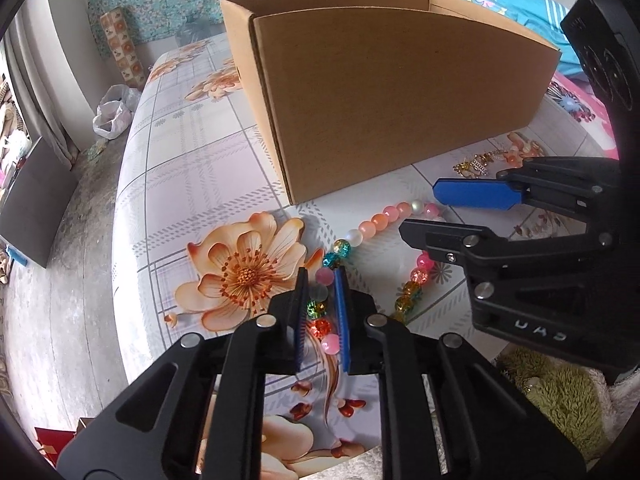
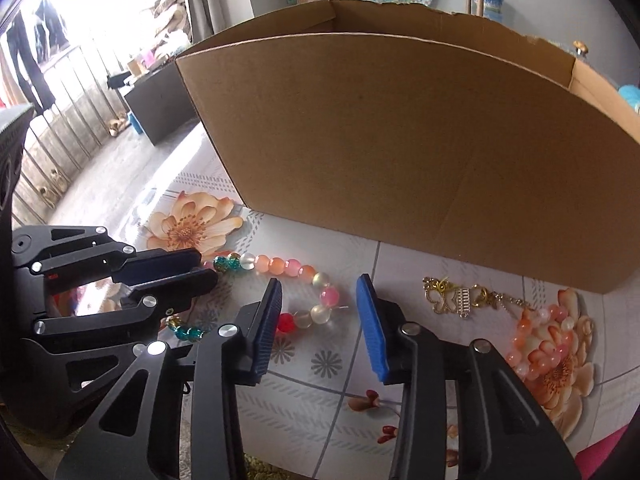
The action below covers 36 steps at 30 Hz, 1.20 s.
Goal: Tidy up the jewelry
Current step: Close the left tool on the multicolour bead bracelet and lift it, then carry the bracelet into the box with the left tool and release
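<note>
Glass and pearly beads of a beaded necklace (image 1: pixel 372 226) lay strung across the flowered desk (image 1: pixel 188 168), just in front of the near wall of an open cardboard box (image 1: pixel 384 92). Left gripper (image 1: pixel 321 304) stood narrowed to a slim gap, with a run of the beads caught between its blue pads; pads appeared to press on them, so judged a grip, though contact on both sides could not be confirmed. From those jaws, strand ran forward and to the right toward the box, then curved back down on the right side. Right gripper (image 2: pixel 318 312) stood about a third open, empty, its jaws straddling the far loop of the same strand: pale and pink beads sat between the pads, a red bead just beside the left pad, neither pad touching. Long axis of the strand there ran roughly across the gap, not along it, so closing would pinch a bead or two. Right hand judged nearer that loose end; left already at its own end. To the right of the right jaws lay a gold butterfly charm (image 2: pixel 442 294) on a chain, and beyond it an orange bead bracelet (image 2: pixel 536 336), both well clear. Box ahead of both jaws judged the destination.
</note>
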{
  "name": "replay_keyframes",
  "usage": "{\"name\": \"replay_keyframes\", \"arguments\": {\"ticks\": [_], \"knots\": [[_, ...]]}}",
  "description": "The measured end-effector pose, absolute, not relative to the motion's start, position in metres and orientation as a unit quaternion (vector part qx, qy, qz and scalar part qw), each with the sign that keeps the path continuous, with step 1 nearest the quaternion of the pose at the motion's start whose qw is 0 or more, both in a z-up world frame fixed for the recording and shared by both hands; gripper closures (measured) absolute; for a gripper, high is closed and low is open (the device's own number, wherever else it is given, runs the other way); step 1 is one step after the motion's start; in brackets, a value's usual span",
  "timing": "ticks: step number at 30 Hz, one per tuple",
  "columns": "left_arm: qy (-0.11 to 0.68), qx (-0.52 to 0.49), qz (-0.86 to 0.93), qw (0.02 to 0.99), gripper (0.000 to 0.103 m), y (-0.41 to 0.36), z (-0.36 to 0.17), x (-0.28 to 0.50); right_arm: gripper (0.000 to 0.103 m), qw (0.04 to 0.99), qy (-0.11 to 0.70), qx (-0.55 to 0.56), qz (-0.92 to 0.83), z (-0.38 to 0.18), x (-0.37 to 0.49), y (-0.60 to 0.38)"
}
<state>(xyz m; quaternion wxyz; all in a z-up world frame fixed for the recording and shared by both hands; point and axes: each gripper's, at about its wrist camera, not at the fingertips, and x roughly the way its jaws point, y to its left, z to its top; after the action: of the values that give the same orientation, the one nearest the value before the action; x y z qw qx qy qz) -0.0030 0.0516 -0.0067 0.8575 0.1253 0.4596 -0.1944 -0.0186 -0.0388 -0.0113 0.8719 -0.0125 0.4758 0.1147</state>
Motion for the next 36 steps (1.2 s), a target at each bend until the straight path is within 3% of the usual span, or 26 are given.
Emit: {"name": "replay_keyframes", "arguments": {"ticks": [4, 6, 18, 28, 32, 36], "knots": [[0.455, 0.124, -0.193, 0.860, 0.095, 0.051, -0.008, -0.003, 0.080, 0.873, 0.476, -0.030, 0.105, -0.011, -0.018, -0.036], [0.453, 0.123, -0.191, 0.862, 0.095, 0.050, -0.008, -0.002, 0.092, 0.871, 0.478, -0.022, 0.108, -0.011, -0.017, -0.039], [0.410, 0.099, -0.192, 0.886, 0.095, 0.056, 0.028, -0.023, 0.093, 0.880, 0.453, 0.047, 0.139, 0.013, -0.039, -0.071], [0.310, 0.050, -0.260, 0.913, 0.095, 0.044, 0.135, -0.029, 0.093, 0.919, 0.353, 0.063, 0.161, 0.111, -0.057, -0.117], [0.281, 0.037, -0.294, 0.913, 0.095, 0.033, 0.173, 0.003, 0.093, 0.925, 0.328, 0.061, 0.184, 0.149, -0.027, -0.137], [0.292, 0.043, -0.288, 0.911, 0.095, 0.022, 0.180, 0.055, 0.093, 0.912, 0.357, 0.062, 0.191, 0.156, 0.034, -0.145]]}}
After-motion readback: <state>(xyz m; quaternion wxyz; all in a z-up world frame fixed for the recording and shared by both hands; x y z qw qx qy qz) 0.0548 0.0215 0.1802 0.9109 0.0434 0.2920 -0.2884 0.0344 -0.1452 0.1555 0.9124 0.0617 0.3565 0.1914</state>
